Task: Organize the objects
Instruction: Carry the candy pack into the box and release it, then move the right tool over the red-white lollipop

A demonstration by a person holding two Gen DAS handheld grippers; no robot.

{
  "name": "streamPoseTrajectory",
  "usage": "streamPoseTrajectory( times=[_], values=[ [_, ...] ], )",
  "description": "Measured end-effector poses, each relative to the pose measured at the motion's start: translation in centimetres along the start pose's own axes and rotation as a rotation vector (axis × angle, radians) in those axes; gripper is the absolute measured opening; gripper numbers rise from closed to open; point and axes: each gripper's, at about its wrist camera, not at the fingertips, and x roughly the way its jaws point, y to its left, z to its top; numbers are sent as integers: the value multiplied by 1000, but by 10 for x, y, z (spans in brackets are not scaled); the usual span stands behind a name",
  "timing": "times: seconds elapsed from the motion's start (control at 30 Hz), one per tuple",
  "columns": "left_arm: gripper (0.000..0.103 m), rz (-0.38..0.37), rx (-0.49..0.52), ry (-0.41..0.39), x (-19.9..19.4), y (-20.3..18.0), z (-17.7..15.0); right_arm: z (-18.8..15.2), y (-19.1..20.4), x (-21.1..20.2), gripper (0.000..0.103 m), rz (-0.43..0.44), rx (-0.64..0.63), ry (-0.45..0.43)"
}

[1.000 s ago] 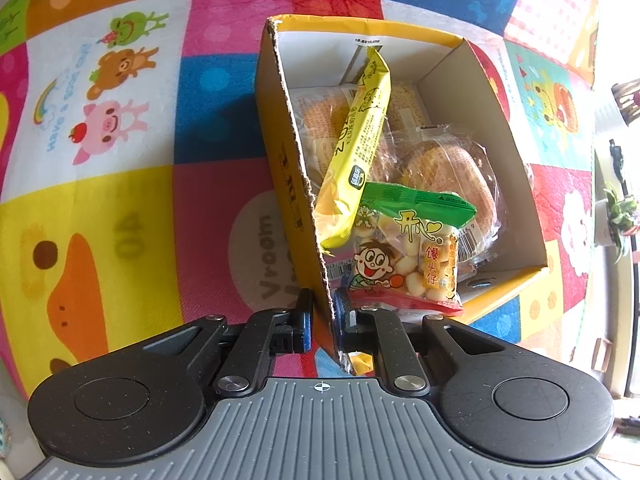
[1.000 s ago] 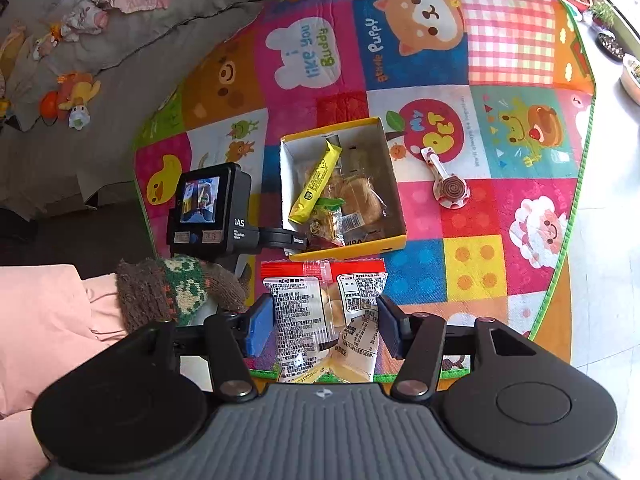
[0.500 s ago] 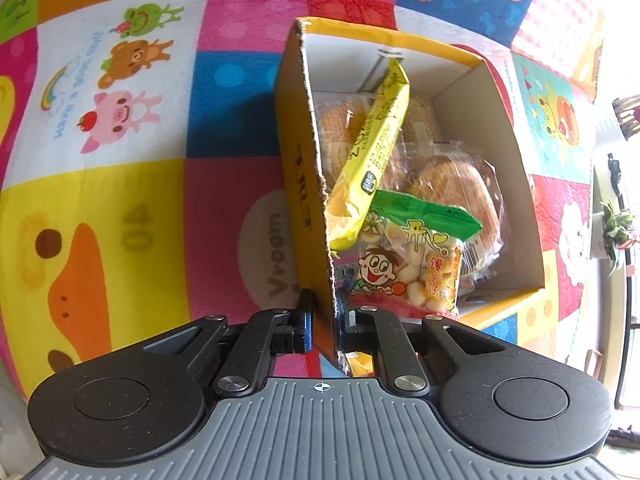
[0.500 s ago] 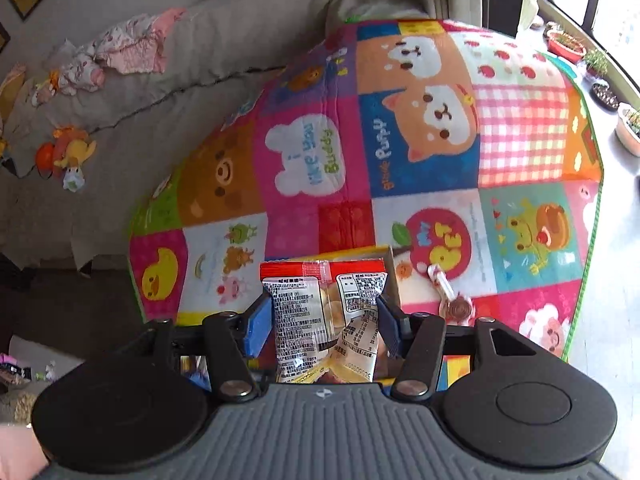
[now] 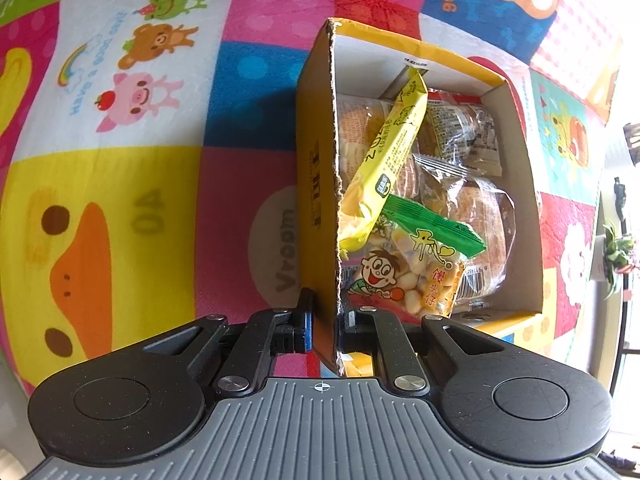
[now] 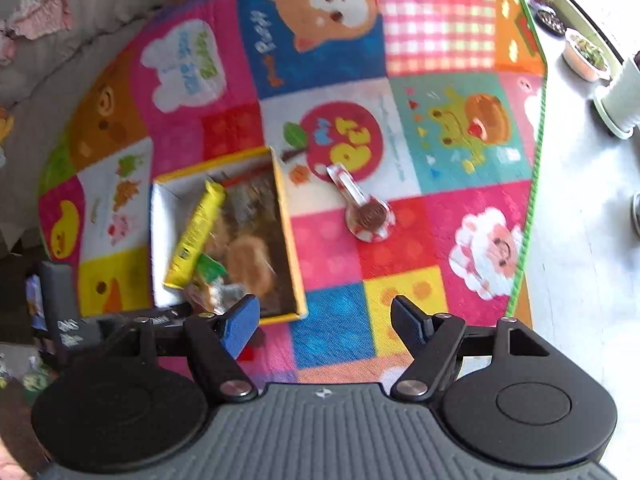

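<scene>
The left gripper (image 5: 325, 320) is clamped narrow on the near wall of the yellow cardboard box (image 5: 316, 184), one pad outside and one inside, steadying it on the play mat (image 5: 120, 200). Inside the box lie a long yellow snack packet (image 5: 390, 152) leaning against that same wall, a green-topped bag of small round biscuits (image 5: 408, 268) nearest the clamp, and clear-wrapped buns (image 5: 472, 208) filling the rest. The right gripper (image 6: 325, 320) points down at the mat with its jaws opening and nothing between them (the blue pads stand well apart over bare coloured squares). The one loose item left in view is the lollipop (image 6: 362, 204), lying flat on the mat just beside the box's far side wall. In the right wrist view it sits ahead of the right gripper and slightly to its right, well short of the fingertips. Its long axis runs on a diagonal, the stick end up by the red apple print and the round wrapped head nearer the gripper. The right hand is plainly the nearer and the free one, so it probably takes this pick. It would likely need to reach forward and roll so the pads straddle the narrow stick or the head across that diagonal, since a flat, thin wrapper may slide away.
</scene>
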Motion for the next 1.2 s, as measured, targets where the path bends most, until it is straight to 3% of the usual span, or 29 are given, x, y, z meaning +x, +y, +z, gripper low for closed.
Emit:
streamPoseTrajectory(
  times=[0.13,0.3,0.57,0.83,0.87,0.93,1.03,1.1,1.2],
  values=[
    [12,23,-31,9,1,-3,2,2,-32,34,73,-69,-24,78],
    [12,50,-72,21,5,-6,5,30,-57,57,73,-36,-40,95],
    [10,108,-101,43,5,-17,9,83,-43,130,76,73,-256,115],
    [9,165,-126,56,1,-29,16,122,-32,206,76,91,-263,126],
    [9,172,-129,54,2,-31,17,123,-30,208,83,101,-268,125],
    [9,184,-135,56,3,-33,15,120,-22,208,85,93,-309,98],
    [9,196,-136,60,5,-38,13,105,-10,205,78,40,-432,64],
    [9,200,-135,62,5,-40,15,99,-8,199,63,47,-441,74],
    [9,198,-127,72,6,-42,16,89,-14,192,59,48,-415,115]
  ],
)
